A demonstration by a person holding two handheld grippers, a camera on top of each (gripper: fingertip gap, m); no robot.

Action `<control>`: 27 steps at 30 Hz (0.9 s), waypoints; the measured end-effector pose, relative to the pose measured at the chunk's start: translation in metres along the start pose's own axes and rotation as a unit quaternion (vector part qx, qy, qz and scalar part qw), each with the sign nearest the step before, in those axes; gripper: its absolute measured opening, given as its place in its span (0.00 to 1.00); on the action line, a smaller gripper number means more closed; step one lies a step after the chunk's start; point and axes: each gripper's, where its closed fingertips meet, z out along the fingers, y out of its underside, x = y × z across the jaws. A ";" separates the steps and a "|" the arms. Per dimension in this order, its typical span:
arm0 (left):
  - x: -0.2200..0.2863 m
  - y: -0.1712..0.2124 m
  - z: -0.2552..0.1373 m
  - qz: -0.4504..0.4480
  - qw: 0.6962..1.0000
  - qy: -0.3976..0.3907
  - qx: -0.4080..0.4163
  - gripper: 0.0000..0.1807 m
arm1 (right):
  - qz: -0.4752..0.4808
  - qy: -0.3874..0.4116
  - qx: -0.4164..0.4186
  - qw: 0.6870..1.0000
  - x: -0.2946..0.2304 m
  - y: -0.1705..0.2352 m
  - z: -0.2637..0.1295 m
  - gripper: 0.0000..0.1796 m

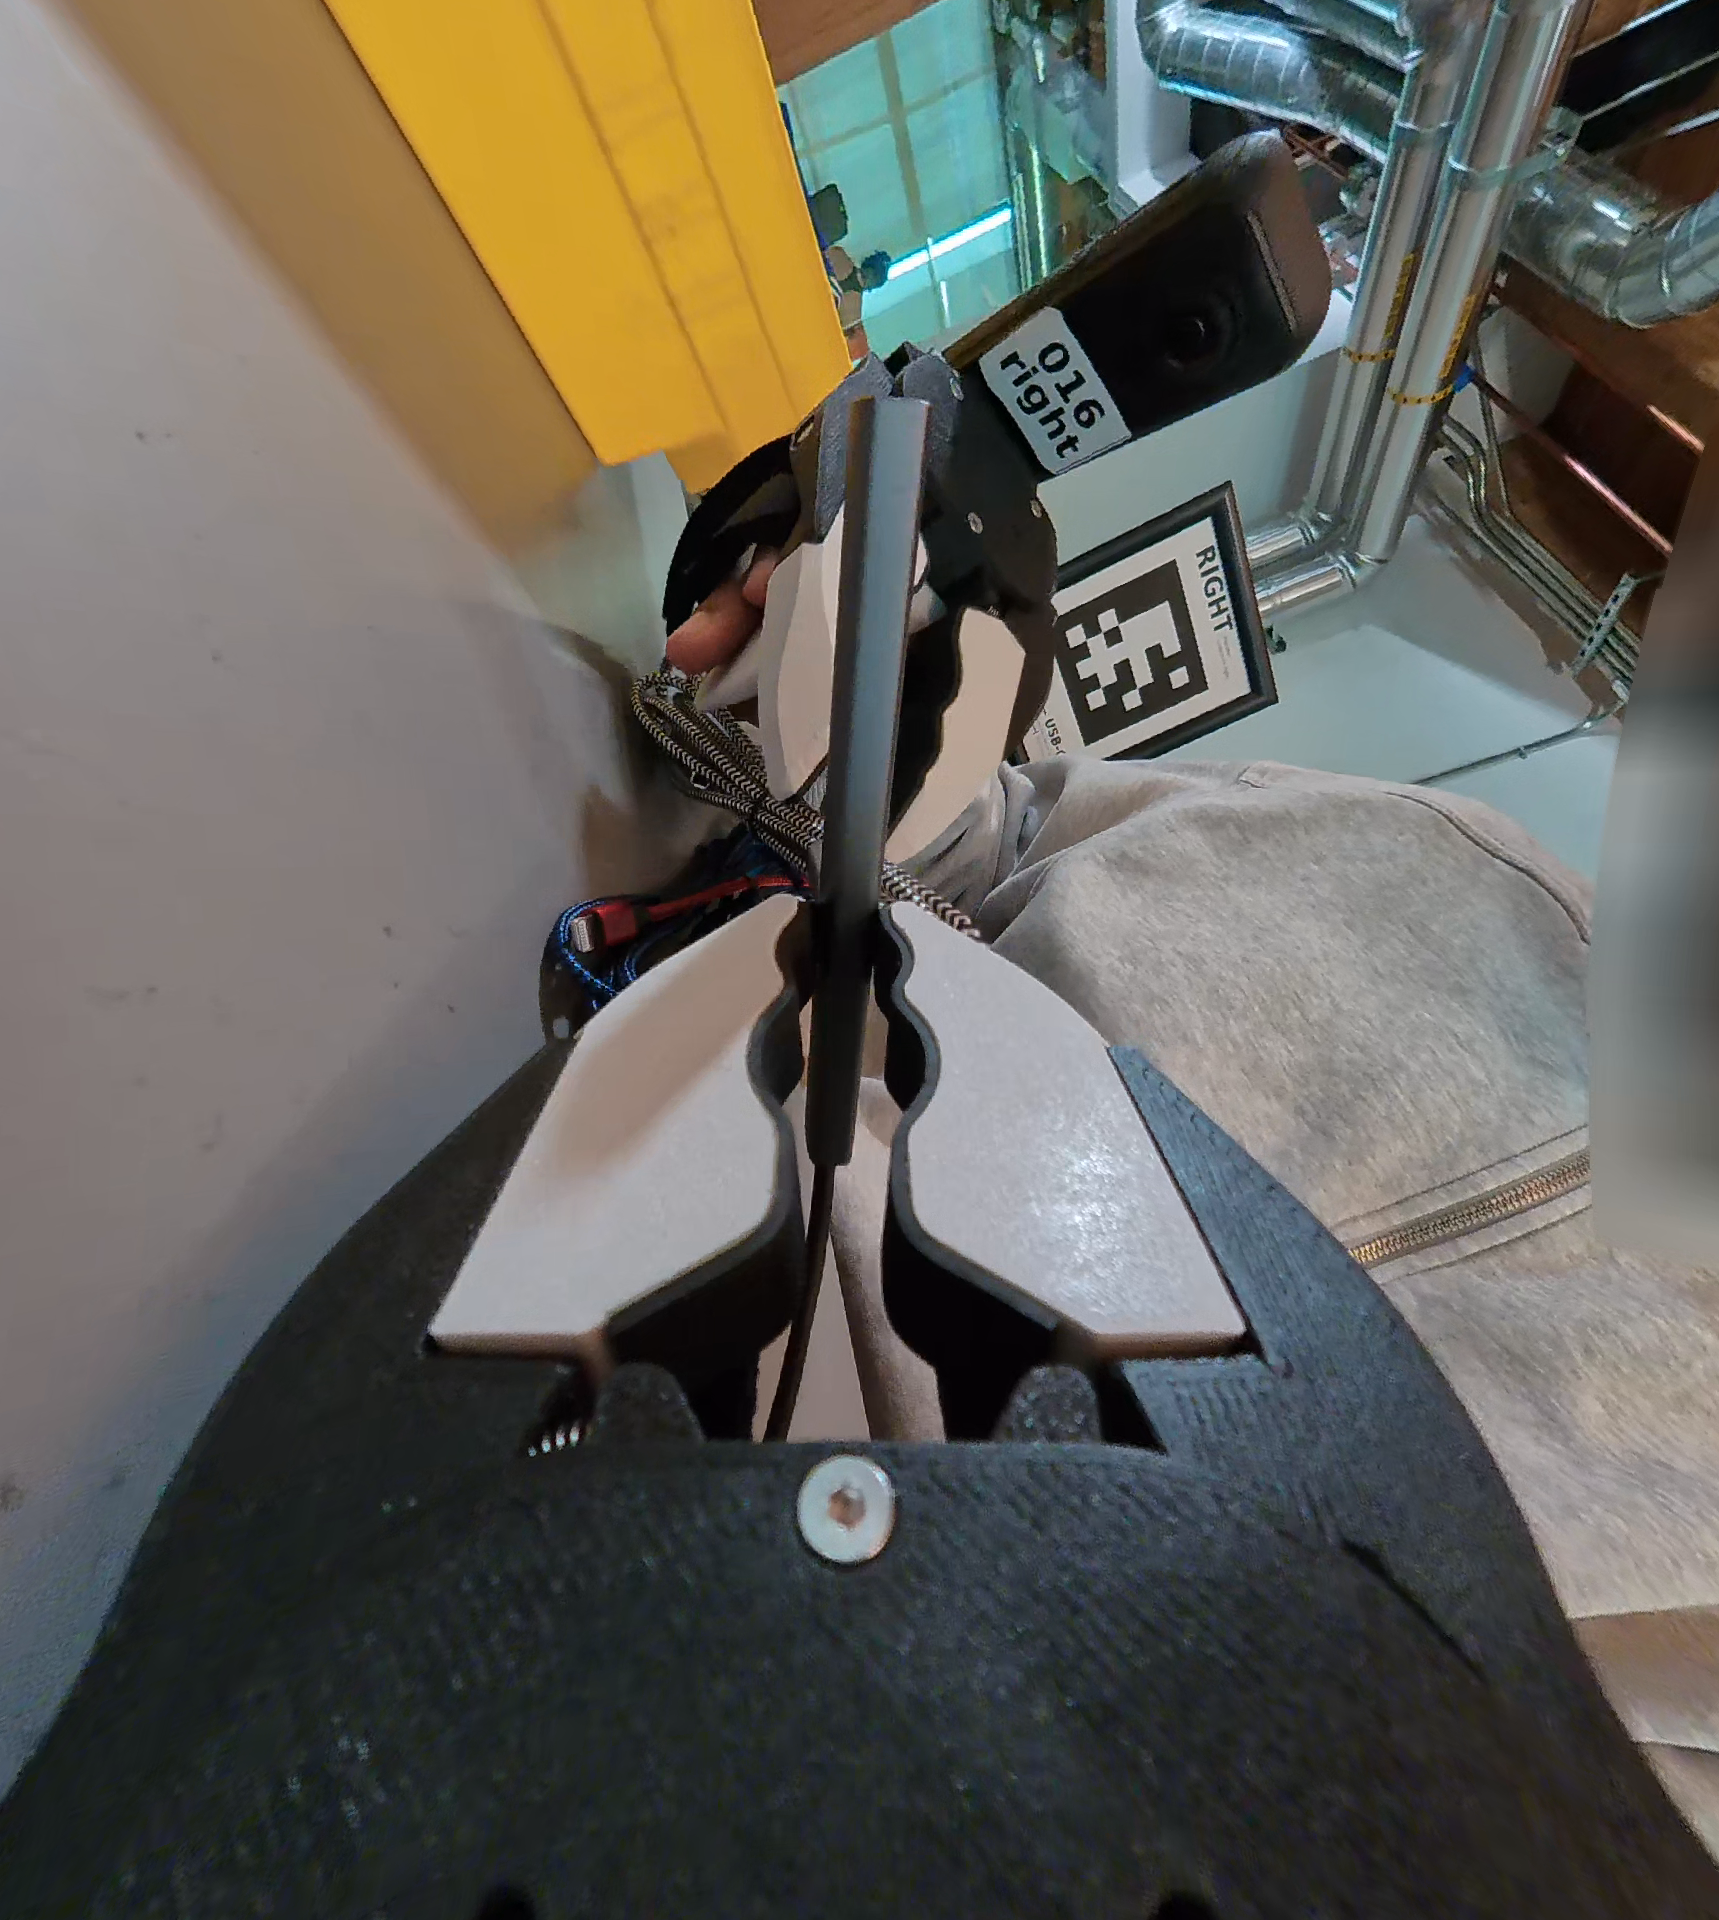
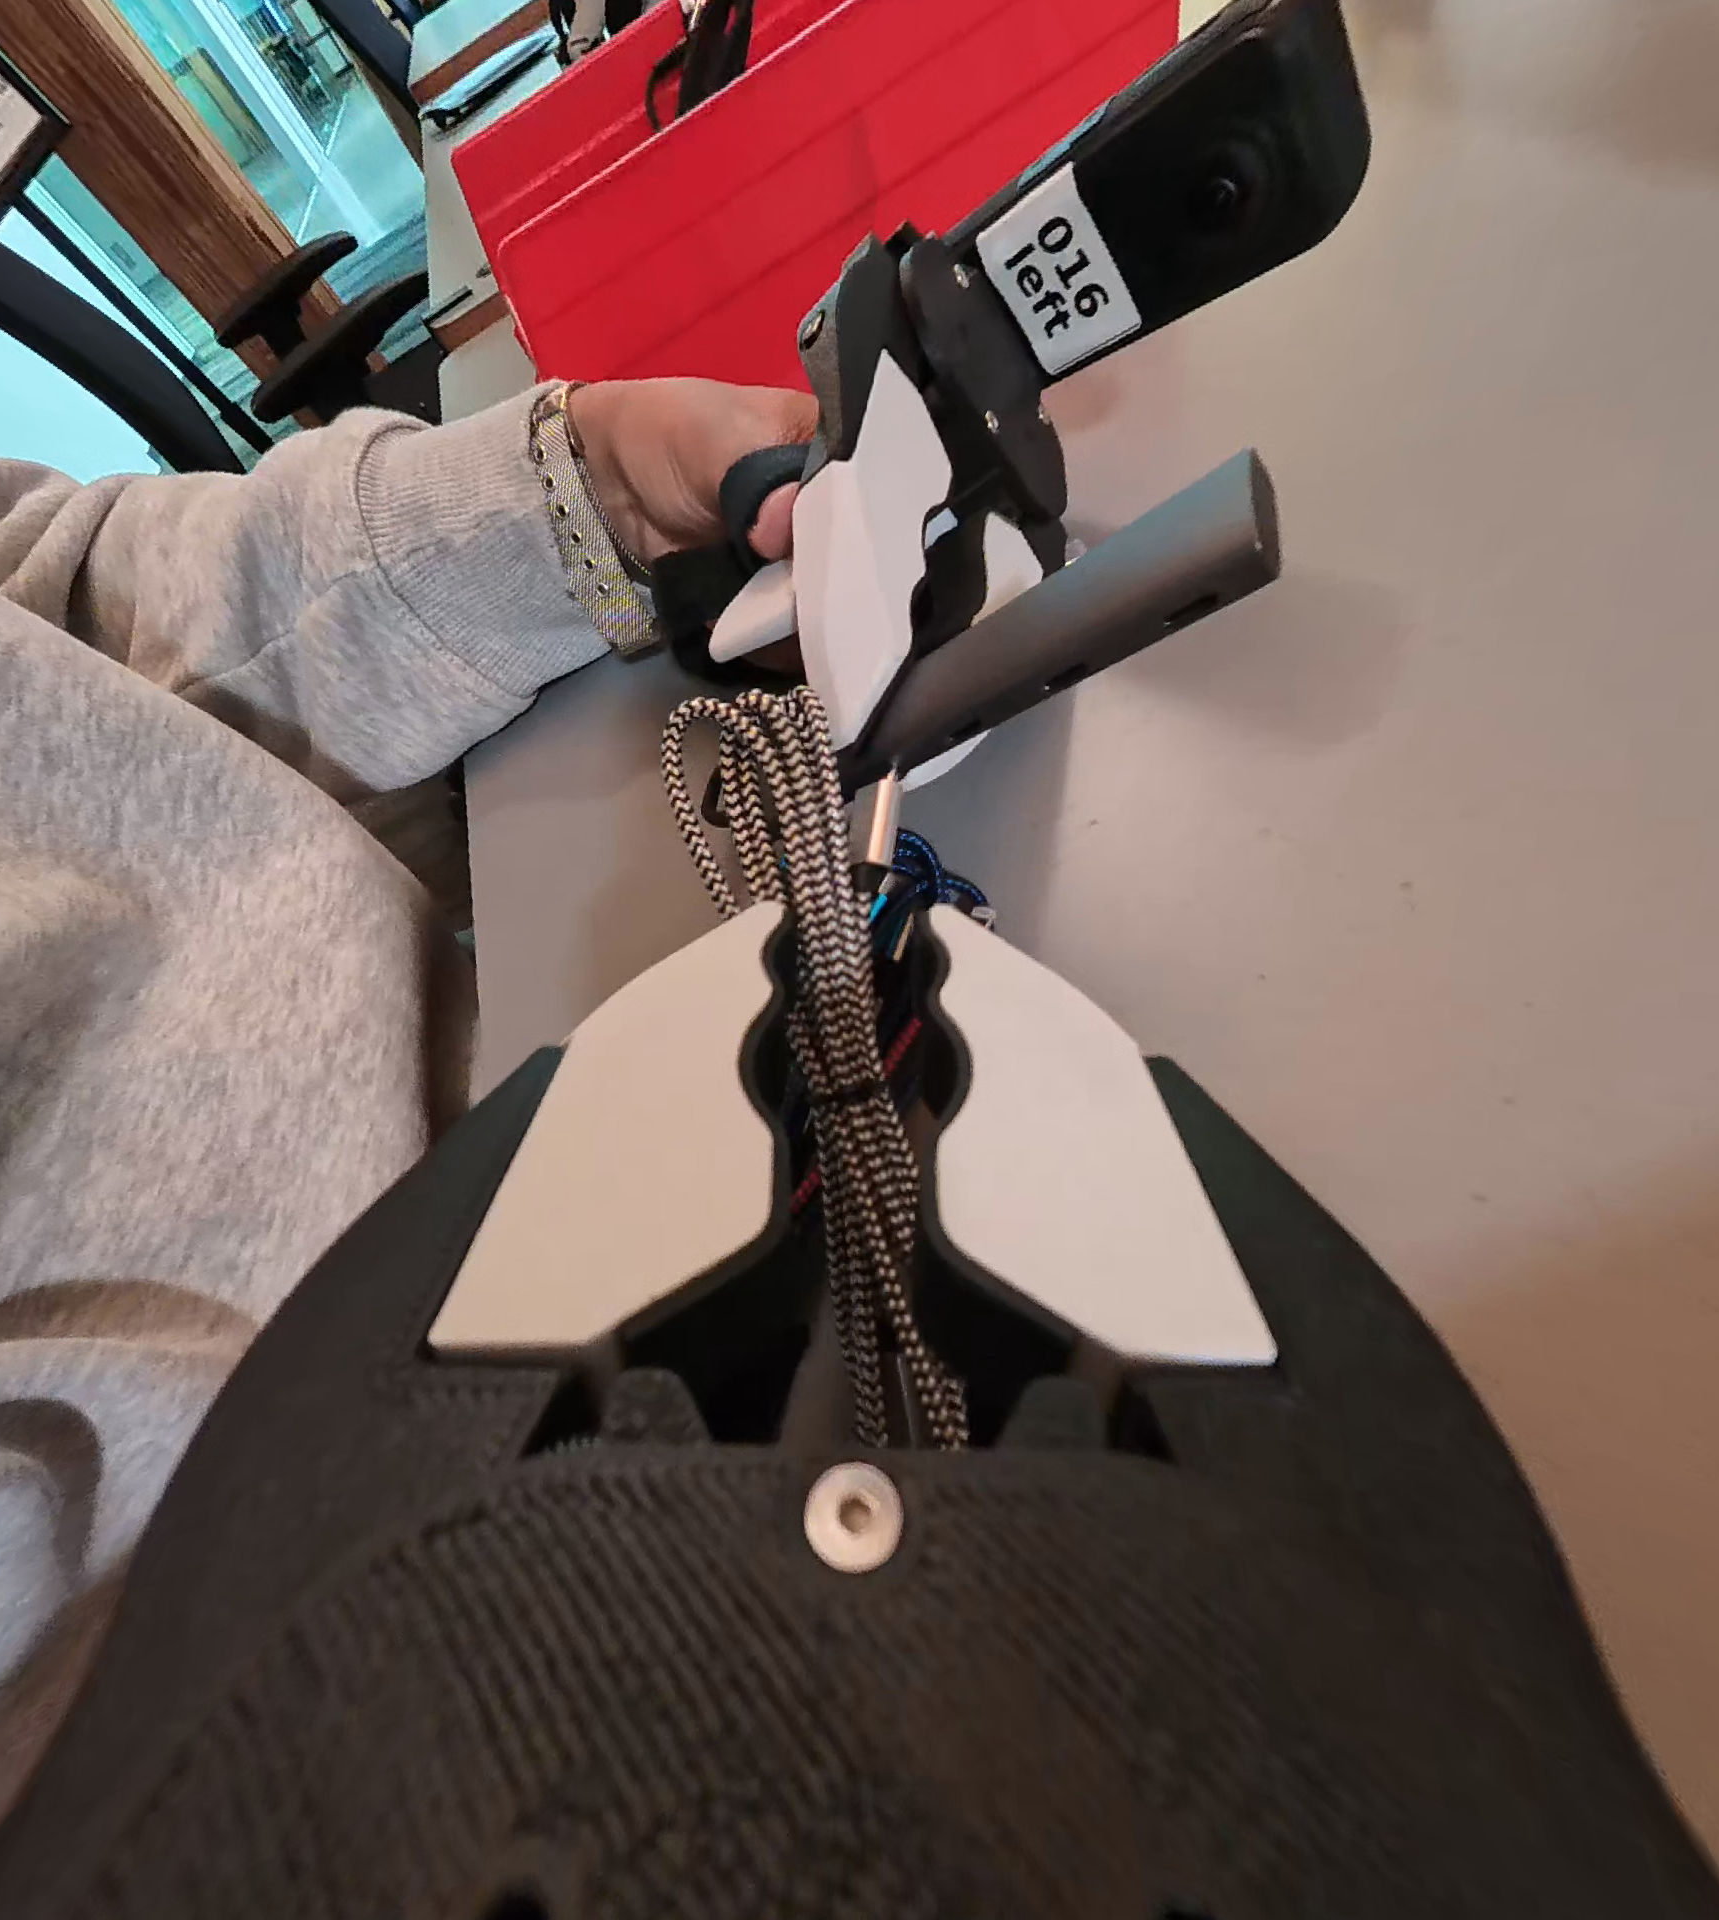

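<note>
My left gripper (image 1: 839, 925) is shut on a slim dark grey hub bar (image 1: 860, 727), which runs straight ahead between the fingers. In the right wrist view, the left gripper (image 2: 896, 738) holds the hub (image 2: 1094, 603) tilted above the white table (image 2: 1457, 935). My right gripper (image 2: 855, 925) is shut on a bundle of cables (image 2: 834, 1039): black-and-white braided ones with blue (image 2: 938, 883) and red strands. A silver plug (image 2: 881, 821) of the bundle points up at the hub's near end, almost touching it. The right gripper (image 1: 876, 727) sits behind the hub in the left wrist view.
A red bin (image 2: 730, 208) stands at the table's far side and a yellow bin (image 1: 606, 208) is nearby. The person's grey sleeve (image 2: 211, 623) and hand hold the left gripper. A framed marker sign (image 1: 1156, 623) and office chairs (image 2: 335, 332) are behind.
</note>
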 end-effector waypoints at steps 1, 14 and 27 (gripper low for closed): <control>0.000 0.000 0.000 0.001 1.000 0.001 0.000 0.06 | 0.003 -0.002 0.003 1.000 0.000 -0.001 0.000 0.12; 0.003 0.004 0.003 0.032 0.999 -0.004 -0.016 0.05 | 0.123 -0.082 -0.018 0.989 -0.014 0.006 0.007 0.08; 0.005 0.010 0.005 0.067 0.997 -0.009 -0.034 0.06 | 0.101 -0.077 -0.028 0.992 -0.019 0.005 0.008 0.04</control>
